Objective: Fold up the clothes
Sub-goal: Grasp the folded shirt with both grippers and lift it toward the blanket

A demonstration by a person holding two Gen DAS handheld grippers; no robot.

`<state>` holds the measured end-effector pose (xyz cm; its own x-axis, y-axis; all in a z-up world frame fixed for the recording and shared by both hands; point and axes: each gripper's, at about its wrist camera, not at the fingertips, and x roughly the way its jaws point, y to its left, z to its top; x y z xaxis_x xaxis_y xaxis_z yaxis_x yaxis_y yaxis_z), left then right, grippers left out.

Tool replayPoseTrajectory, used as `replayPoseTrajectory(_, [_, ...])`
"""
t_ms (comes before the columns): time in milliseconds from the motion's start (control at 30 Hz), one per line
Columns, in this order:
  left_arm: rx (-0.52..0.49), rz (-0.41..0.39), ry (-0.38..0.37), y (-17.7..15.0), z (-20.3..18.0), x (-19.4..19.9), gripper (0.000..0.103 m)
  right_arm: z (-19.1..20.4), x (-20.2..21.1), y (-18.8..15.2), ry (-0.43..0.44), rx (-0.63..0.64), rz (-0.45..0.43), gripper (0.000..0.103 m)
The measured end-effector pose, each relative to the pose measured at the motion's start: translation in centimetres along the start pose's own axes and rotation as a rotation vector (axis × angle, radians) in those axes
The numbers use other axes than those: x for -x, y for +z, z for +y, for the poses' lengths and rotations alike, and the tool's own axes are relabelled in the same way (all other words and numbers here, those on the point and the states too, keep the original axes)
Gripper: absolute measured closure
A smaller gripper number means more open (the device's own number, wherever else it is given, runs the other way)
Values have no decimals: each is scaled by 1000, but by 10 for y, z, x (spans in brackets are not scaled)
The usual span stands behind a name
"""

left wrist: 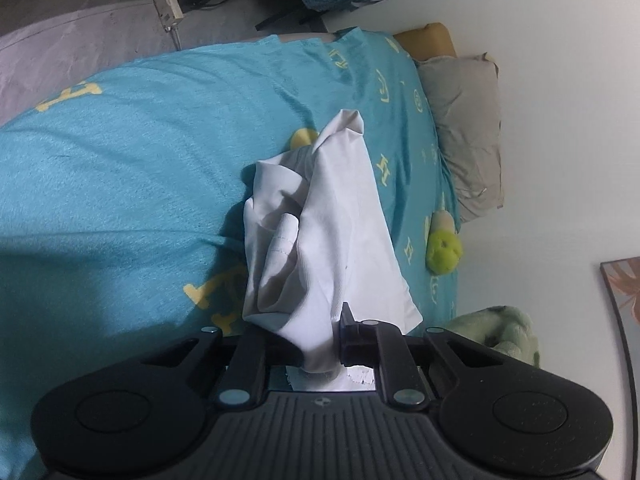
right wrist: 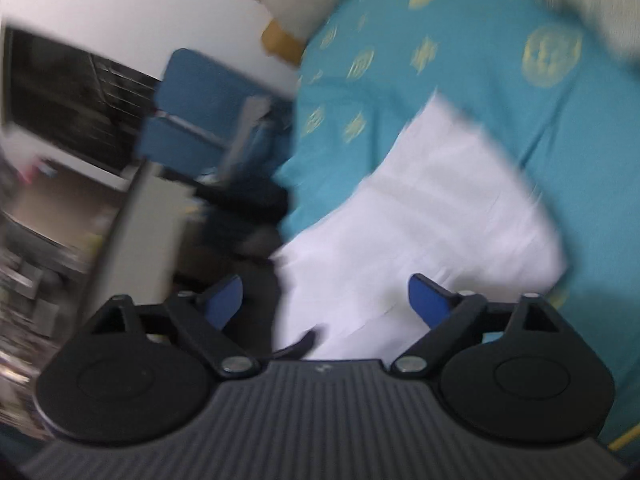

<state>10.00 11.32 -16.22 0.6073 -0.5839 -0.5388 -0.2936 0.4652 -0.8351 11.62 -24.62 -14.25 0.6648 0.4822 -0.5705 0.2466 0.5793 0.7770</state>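
Observation:
A white garment (left wrist: 332,232) hangs bunched from my left gripper (left wrist: 320,344), which is shut on its near edge, and trails over the teal bedspread (left wrist: 132,168). In the right wrist view, which is blurred by motion, a white cloth (right wrist: 432,224) lies flat at the bed's near edge over the teal bedspread (right wrist: 500,92). My right gripper (right wrist: 326,300) stands open just above that cloth's near end, blue pads (right wrist: 428,300) wide apart and nothing between them.
A grey pillow (left wrist: 468,132) and a tan one (left wrist: 428,40) lie against the white wall. A green plush toy (left wrist: 442,248) and a pale green blanket (left wrist: 504,332) sit at the bed's edge. A blue chair (right wrist: 200,116) and shelving (right wrist: 60,120) stand beside the bed.

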Motion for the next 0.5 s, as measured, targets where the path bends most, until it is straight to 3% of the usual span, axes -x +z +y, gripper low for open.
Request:
replayPoseTrajectory(200, [0,0,-14,10,-8,-9,89,-25,-25,-17,196,-302,188,10])
replayPoseTrajectory(500, [19,-17,-59,10,-4,-4,90,-66,-20,-16,105,-511,-65,12])
